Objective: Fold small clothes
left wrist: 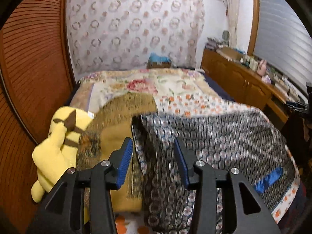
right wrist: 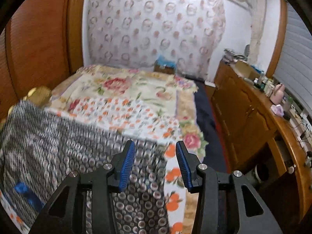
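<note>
Both grippers, left [left wrist: 153, 156] and right [right wrist: 155, 159], are hanging unclenched over the garment [left wrist: 214, 136], which is lying on a floral bedspread [right wrist: 140, 91]; wooden dresser [right wrist: 243, 113] is lining the right wall.

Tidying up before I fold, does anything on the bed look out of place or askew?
A yellow plush toy sits at the bed's left edge beside the patterned garment. The garment lies rumpled, one edge turned up. Nothing spilled or damaged.

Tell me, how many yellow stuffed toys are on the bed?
1. The yellow stuffed toy sits at the left edge of the bed, beside the wooden wall, left of the left gripper. Others may be hidden under the patterned garment.
</note>
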The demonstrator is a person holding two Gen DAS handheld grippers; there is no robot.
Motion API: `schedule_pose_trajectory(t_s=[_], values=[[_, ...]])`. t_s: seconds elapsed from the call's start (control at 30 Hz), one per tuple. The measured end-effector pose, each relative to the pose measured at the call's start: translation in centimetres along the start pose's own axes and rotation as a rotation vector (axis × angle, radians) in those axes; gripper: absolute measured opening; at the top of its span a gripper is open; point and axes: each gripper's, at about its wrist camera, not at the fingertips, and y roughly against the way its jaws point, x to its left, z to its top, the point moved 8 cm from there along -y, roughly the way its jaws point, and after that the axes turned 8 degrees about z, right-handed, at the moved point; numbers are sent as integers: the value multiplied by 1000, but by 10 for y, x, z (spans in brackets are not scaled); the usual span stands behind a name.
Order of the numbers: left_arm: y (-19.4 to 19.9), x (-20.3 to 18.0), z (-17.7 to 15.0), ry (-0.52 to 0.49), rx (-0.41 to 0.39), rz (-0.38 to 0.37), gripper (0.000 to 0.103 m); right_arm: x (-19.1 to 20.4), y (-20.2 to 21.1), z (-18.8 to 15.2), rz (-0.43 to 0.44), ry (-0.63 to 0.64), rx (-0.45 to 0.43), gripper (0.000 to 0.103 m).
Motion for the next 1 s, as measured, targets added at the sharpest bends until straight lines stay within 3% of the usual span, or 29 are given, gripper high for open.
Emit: schedule_pose_trajectory(t_s=[0.1,0.17,0.2,0.37,0.53,0.7,0.9,1.0], values=[[-2,-7,-22,-19,36,-5,53,7,-3,-27,37,5,32,45],[-2,-10,-32,-13,40,-14,75,2,-3,-40,64,7,43,45],[-2,-12,-40,-8,42,-27,78,-3,-4,-49,75,1,48,45],[-1,-22,-66,-12,58,-43,79,-17,-1,-87,105,-45,75,45],[4,-23,-79,-13,39,-23,79,-45,2,-109,50,-91,105,45],[6,-19,-82,-22,18,7,79,-72,-1,-115,26,-139,120,45],[6,-17,-82,-27,-5,11,78,-75,-16,-121,40,-153,138,45],[2,-16,-81,-29,1,11,68,-70,-31,-122,45,-141,149,45]])
